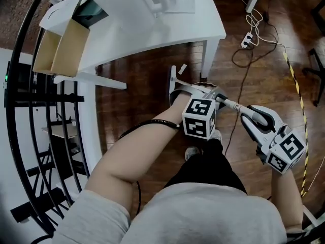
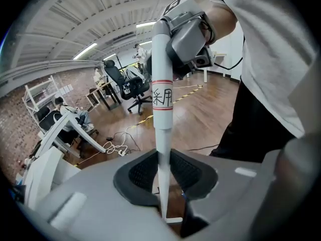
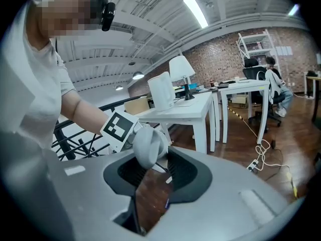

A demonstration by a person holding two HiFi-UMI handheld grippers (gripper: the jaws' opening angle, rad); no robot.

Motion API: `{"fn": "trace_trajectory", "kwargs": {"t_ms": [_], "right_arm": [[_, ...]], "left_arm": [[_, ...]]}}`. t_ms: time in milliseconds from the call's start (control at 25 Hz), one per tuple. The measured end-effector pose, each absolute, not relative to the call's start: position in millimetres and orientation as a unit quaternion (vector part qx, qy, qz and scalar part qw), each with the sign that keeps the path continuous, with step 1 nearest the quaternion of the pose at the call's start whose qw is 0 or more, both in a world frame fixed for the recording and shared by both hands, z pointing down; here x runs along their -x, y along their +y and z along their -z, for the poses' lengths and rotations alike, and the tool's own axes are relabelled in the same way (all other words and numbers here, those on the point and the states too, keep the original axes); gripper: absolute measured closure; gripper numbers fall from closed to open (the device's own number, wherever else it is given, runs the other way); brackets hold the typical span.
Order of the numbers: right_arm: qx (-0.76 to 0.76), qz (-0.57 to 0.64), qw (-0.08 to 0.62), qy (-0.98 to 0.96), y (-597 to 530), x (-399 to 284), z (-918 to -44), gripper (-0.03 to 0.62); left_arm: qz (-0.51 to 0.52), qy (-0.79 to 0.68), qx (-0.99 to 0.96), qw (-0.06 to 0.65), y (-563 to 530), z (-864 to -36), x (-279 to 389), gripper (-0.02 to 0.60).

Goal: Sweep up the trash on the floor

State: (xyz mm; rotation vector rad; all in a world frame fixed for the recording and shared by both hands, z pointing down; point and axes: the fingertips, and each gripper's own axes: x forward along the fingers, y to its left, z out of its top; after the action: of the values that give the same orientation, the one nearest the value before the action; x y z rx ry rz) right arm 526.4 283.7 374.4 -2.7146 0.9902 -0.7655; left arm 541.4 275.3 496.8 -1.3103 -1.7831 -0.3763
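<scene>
the left gripper (image 2: 163, 174) is clamping the white broom handle (image 2: 162, 99) low on the shaft, and the right gripper (image 3: 159, 170) is closing on the handle's rounded top end, so both units are sharing one pole. the trash in sight, a small white scrap (image 1: 182, 69), is lying on the wood floor just beside the table leg (image 1: 207, 60), ahead of the left gripper. risk one: the right jaws are seating on a curved end cap rather than on straight shaft, so a hard push is likely to be levering the cap out sideways. risk two: the scrap is sitting close against the leg, so a wide stroke is likely to be striking the leg or driving the scrap under the table (image 1: 203, 29). the power strip (image 1: 246, 40) is lying well apart from the scrap and is posing little hazard. the head view is supplying the floor layout, the scrap, and a pale upright piece (image 1: 173, 83) just beyond the left gripper, which cannot be told as broom head or dustpan. the left gripper view is showing pad contact on both sides of the shaft and the red-banded label above. the right gripper view is showing the cap between its jaws, but not the scrap.
</scene>
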Motion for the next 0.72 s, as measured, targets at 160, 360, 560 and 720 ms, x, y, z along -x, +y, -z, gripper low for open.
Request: {"fn": "trace_trajectory", "kwargs": {"t_ms": [160, 360, 560, 720], "right_arm": [[0.906, 0.271, 0.087, 0.314, 310, -541, -400, 0.477], [0.906, 0.293, 0.118, 0.283, 341, -551, -417, 0.477], [0.904, 0.306, 0.123, 0.272, 357, -545, -427, 0.479], [0.901, 0.318, 0.115, 0.272, 357, -526, -433, 0.480]], "left_arm": [[0.154, -0.732, 0.499, 0.437, 302, -522, -555, 0.506], [0.169, -0.755, 0.477, 0.418, 331, -539, -563, 0.508], [0.195, -0.775, 0.477, 0.367, 345, -545, -558, 0.502], [0.215, -0.780, 0.479, 0.340, 345, -548, -542, 0.495]]}}
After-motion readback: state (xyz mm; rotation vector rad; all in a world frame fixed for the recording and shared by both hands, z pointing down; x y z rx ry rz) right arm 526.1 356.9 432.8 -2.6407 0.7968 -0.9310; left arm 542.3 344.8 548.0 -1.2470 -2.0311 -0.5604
